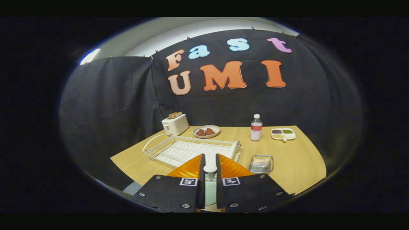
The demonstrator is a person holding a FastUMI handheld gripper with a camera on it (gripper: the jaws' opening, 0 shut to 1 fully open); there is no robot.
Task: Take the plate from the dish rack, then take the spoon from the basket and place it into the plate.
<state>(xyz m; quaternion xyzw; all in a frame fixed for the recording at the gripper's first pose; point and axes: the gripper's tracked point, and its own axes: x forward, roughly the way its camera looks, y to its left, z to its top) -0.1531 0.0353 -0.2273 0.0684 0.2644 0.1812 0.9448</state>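
Note:
My gripper [210, 163] hangs above the near part of the wooden table [297, 159], its orange fingers [191, 167] drawn close together. A white spoon [210, 168] sits pinched between them, and its rounded end shows in the narrow gap. Lower in that gap a pale greenish surface [210, 193] shows, which looks like the plate lying under the gripper; most of it is hidden by the gripper body. The white wire dish rack [191, 148] stands just beyond the fingers to the left, holding no plate. The small wire basket [261, 163] is just ahead on the right.
Along the table's far edge stand a white toaster [174, 124] with bread, a plate of brown food [206, 131], a plastic bottle [256, 128] and a white divided tray [283, 134]. Black cloth walls close in the back and left.

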